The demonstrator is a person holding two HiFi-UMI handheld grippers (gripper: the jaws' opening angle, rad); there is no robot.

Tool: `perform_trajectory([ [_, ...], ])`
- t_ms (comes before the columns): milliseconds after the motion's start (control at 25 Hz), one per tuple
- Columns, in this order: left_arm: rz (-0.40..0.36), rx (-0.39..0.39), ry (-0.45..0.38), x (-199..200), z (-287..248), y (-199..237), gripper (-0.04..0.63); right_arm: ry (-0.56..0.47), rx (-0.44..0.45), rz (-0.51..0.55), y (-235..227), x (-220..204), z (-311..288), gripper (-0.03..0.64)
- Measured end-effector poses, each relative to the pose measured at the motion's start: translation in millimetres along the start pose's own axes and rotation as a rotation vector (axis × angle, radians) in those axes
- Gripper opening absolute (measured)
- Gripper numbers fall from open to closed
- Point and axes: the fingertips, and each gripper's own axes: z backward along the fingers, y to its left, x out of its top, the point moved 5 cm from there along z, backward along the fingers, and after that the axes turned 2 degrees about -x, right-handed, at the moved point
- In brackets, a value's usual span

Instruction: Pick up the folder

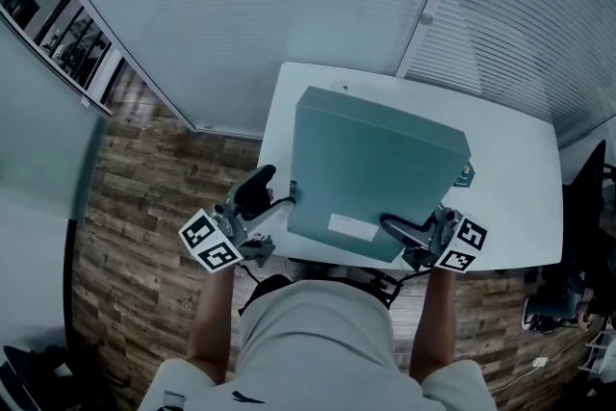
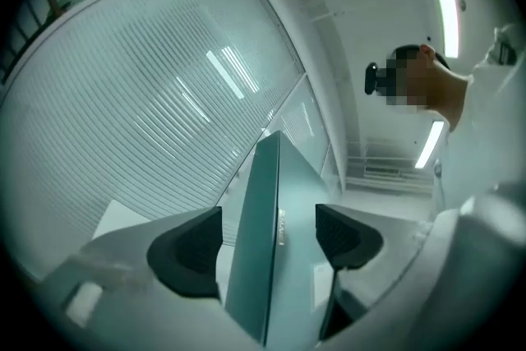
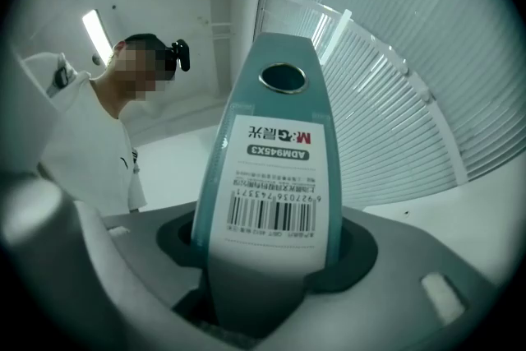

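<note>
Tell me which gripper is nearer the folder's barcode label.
Right. The right gripper has its fingers clamped on the folder at the barcode label; the left gripper straddles the folder's left corner, fingers apart, well aside of the label.

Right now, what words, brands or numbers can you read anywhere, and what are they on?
"M&G", with Chinese characters beside it: white paper spine label on the teal box-file folder.
"ADM945X3": same label.
The barcode digits: too small to trust.
The white sticker on the folder's face, head view: too small to read.
</note>
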Motion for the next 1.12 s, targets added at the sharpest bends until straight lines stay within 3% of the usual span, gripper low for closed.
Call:
perform_trajectory([
  [160,-0.164,0.11,0.073,-2,7,0,0.337,-0.042,-0.249,0.137,17,15,7,0.295],
  [400,-0.265,0.248,0.085,-10,19,13,0.258,-0.08,-0.531,0.216,15,20,14,0.293],
  [520,-0.399,0.39,0.089,-7,24,15,0.211,-0.082,-0.702,0.262,10,18,29,0.293],
  [600,-0.448,0.481,0.07,-2,31,18,0.181,-0.075,-0.794,0.288,8,16,39,0.293],
  [760,-0.379,0.578,-0.007,0,45,32,0.003,-0.107,-0.867,0.243,2,11,55,0.291],
  [1120,-0.395,0.53,0.004,-8,31,29,0.003,-0.069,-0.884,0.277,-7,12,56,0.291],
])
